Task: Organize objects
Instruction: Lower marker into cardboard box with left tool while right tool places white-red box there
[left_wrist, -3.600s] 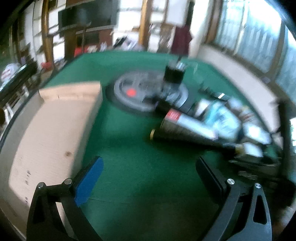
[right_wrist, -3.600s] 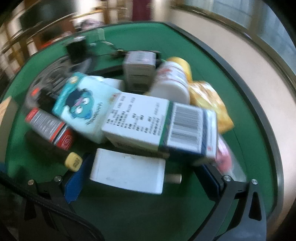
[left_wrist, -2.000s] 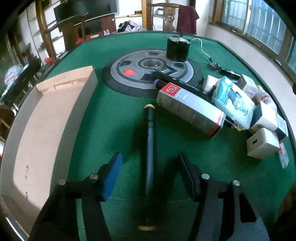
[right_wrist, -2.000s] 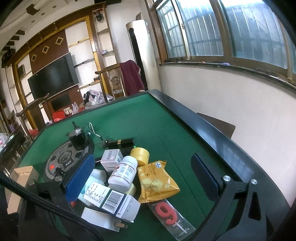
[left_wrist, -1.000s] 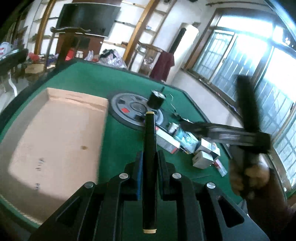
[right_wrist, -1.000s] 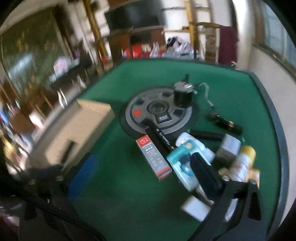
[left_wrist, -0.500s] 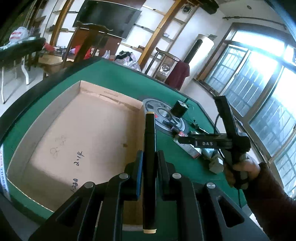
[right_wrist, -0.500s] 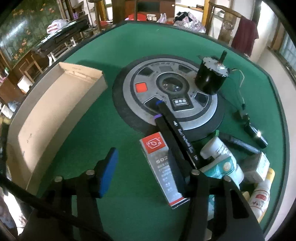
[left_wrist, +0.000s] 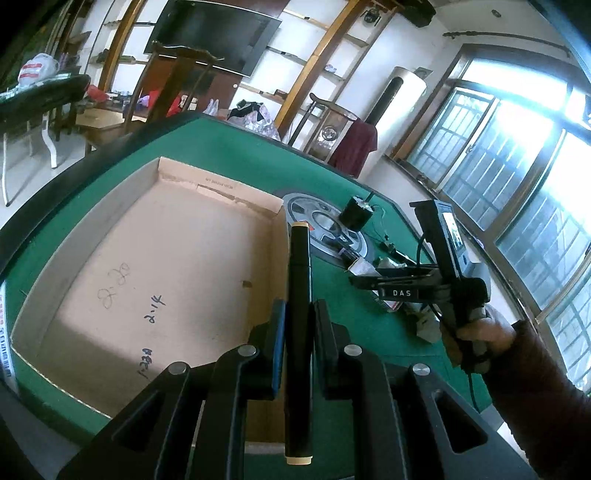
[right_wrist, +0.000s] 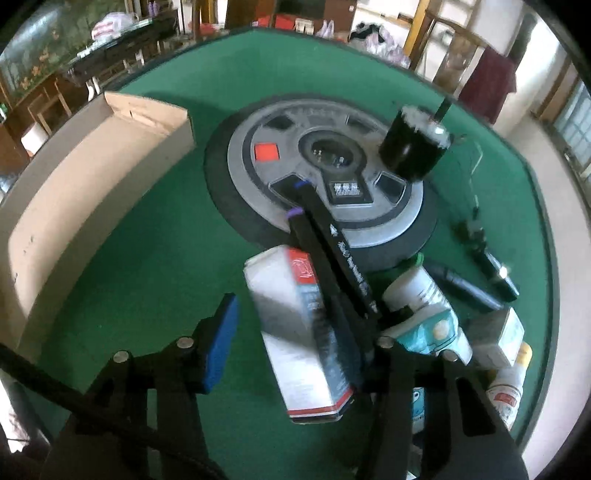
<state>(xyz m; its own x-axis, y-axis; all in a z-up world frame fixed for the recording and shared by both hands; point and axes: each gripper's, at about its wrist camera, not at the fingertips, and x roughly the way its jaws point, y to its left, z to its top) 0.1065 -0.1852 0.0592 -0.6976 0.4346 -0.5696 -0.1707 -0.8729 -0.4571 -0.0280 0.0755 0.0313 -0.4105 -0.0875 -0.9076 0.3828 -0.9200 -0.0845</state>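
Cardboard box (left_wrist: 155, 266): we are seeing it lying open on the green table (left_wrist: 236, 155) at the left of both views; handwriting is showing on its floor, but we cannot read it, and its near corner is being hidden by the left gripper's body.
Left gripper (left_wrist: 298, 332): we are watching its fingers pressing on a black marker (left_wrist: 299, 280), which is pointing forward above the box's right wall; the marker's near end is sticking out behind the pads.
Round grey panel (right_wrist: 325, 173): we are finding it in the table's middle, with a black cylindrical motor (right_wrist: 415, 142) standing on its far right edge.
Right gripper (right_wrist: 291, 328): we are seeing its fingers spread, straddling a white and red carton (right_wrist: 295, 332); the carton's print is blurring beyond reading.
Two black markers (right_wrist: 332, 258): they are lying across the carton's right side, tips on the panel; their near ends are disappearing behind the right finger.
Pile at right: we are making out a white bottle (right_wrist: 413, 286), a teal packet (right_wrist: 432, 332) and a small box (right_wrist: 498, 336), all partly covered.
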